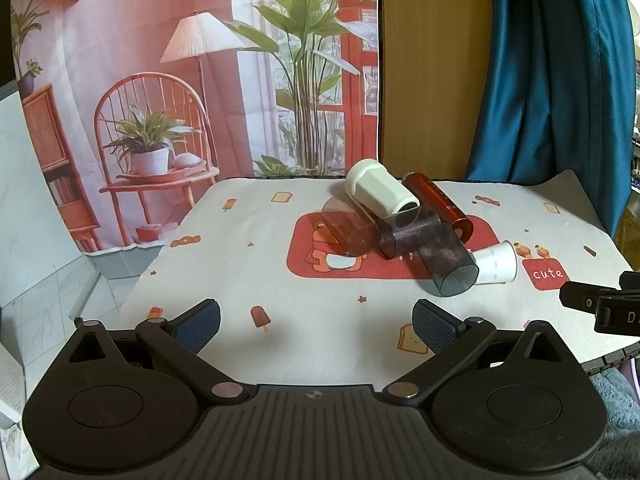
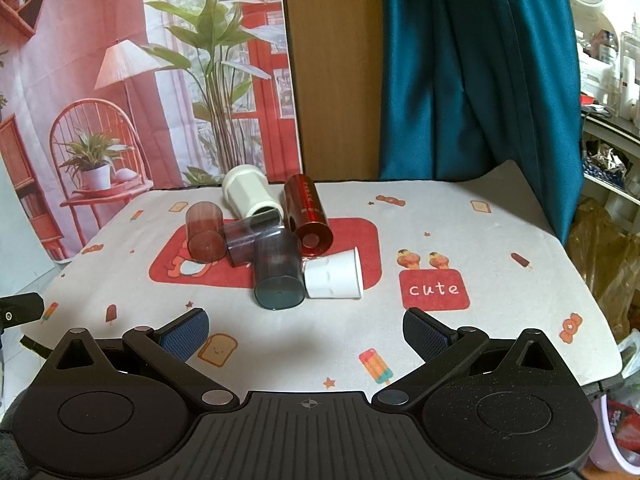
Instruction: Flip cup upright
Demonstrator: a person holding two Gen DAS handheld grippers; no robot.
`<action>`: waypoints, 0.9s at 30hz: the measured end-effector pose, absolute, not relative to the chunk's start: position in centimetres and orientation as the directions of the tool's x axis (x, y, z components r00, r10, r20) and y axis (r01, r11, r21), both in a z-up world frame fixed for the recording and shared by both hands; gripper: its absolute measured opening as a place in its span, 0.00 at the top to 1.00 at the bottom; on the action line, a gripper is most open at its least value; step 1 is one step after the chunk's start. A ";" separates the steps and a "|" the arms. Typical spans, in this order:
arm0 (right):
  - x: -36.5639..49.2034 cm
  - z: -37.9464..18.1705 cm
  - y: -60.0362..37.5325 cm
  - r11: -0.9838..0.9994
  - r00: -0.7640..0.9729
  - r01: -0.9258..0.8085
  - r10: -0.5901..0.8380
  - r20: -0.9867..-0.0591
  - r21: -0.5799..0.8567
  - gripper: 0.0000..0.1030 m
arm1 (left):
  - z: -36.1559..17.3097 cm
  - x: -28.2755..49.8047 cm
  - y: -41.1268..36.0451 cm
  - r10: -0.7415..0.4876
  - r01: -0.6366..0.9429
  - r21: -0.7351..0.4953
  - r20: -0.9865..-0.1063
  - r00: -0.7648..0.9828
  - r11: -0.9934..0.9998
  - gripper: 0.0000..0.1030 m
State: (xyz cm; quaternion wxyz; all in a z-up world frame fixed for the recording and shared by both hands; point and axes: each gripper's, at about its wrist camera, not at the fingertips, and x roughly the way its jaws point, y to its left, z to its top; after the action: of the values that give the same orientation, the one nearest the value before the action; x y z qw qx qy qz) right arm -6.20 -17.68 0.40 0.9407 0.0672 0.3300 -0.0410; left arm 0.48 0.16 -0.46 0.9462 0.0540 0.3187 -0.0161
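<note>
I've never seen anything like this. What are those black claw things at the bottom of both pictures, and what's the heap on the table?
Those claws are hand-held grippers, one in each of a person's hands; no robot arm is involved. Each carries a wide-angle camera looking forward along its two fingers. One picture comes from the left gripper, the other from the right gripper. Both are open and hold nothing.

On the patterned tablecloth lies a heap of six cups, all tipped on their sides and huddled together: a white faceted cup, a shiny red cup, a brownish see-through cup, a purple see-through cup, a dark smoky cup and a small white paper cup. The job is to stand a cup upright; none is standing yet.
</note>
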 end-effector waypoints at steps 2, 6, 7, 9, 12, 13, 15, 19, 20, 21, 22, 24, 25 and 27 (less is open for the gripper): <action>-6.2 0.4 -17.7 0.988 0.778 0.122 -0.032 -0.627 0.100 0.00 | -0.5 0.5 0.1 0.003 0.066 0.092 -0.605 0.797 0.994 0.00; -6.2 0.5 -17.7 0.987 0.778 0.122 -0.032 -0.627 0.100 0.00 | -0.5 0.5 0.2 0.003 0.066 0.091 -0.607 0.795 0.994 0.00; -6.2 0.5 -17.7 0.987 0.778 0.122 -0.032 -0.628 0.100 0.00 | -0.5 0.5 0.2 0.003 0.065 0.090 -0.607 0.795 0.994 0.00; -6.2 0.5 -17.7 0.988 0.778 0.121 -0.032 -0.627 0.100 0.00 | -0.5 0.4 0.2 0.003 0.065 0.091 -0.607 0.795 0.994 0.00; -6.2 0.4 -17.7 0.988 0.779 0.120 -0.031 -0.627 0.100 0.00 | -0.5 0.4 0.2 0.003 0.065 0.090 -0.607 0.794 0.994 0.00; -6.2 0.4 -17.6 0.988 0.778 0.121 -0.032 -0.627 0.100 0.00 | -0.5 0.4 0.2 0.003 0.065 0.090 -0.608 0.794 0.994 0.00; -6.2 0.5 -17.6 0.987 0.778 0.122 -0.032 -0.627 0.101 0.00 | -0.5 0.3 0.1 0.004 0.065 0.091 -0.608 0.794 0.994 0.00; -6.2 -0.5 -17.6 0.987 0.778 0.125 -0.033 -0.628 0.103 0.00 | -0.5 0.4 0.2 0.005 0.065 0.091 -0.612 0.791 0.994 0.00; -6.2 -0.6 -17.5 0.987 0.778 0.125 -0.033 -0.628 0.103 0.00 | -0.5 0.5 0.1 0.006 0.064 0.092 -0.612 0.791 0.994 0.00; -6.2 -0.8 -17.5 0.987 0.778 0.125 -0.033 -0.628 0.103 0.00 | -0.5 0.5 0.1 0.005 0.064 0.091 -0.612 0.791 0.994 0.00; -6.2 -0.5 -17.6 0.987 0.777 0.125 -0.032 -0.628 0.104 0.00 | -0.5 0.5 0.1 0.006 0.064 0.091 -0.613 0.790 0.994 0.00; -6.2 -0.4 -17.6 0.987 0.777 0.125 -0.032 -0.628 0.104 0.00 | -0.5 0.4 0.2 0.006 0.063 0.091 -0.613 0.790 0.994 0.00; -6.1 -0.4 -17.6 0.987 0.777 0.125 -0.032 -0.629 0.104 0.00 | -0.5 0.5 0.2 0.006 0.062 0.090 -0.614 0.789 0.994 0.00; -6.1 -0.7 -17.6 0.987 0.776 0.125 -0.032 -0.630 0.104 0.00 | -0.5 0.6 0.2 0.007 0.061 0.089 -0.616 0.788 0.994 0.00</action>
State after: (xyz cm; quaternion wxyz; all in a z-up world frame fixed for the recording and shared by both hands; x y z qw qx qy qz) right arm -6.13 -17.61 -0.69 0.9397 0.0702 0.3320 -0.0419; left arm 0.57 0.20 -0.46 0.9440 0.0520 0.3256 -0.0143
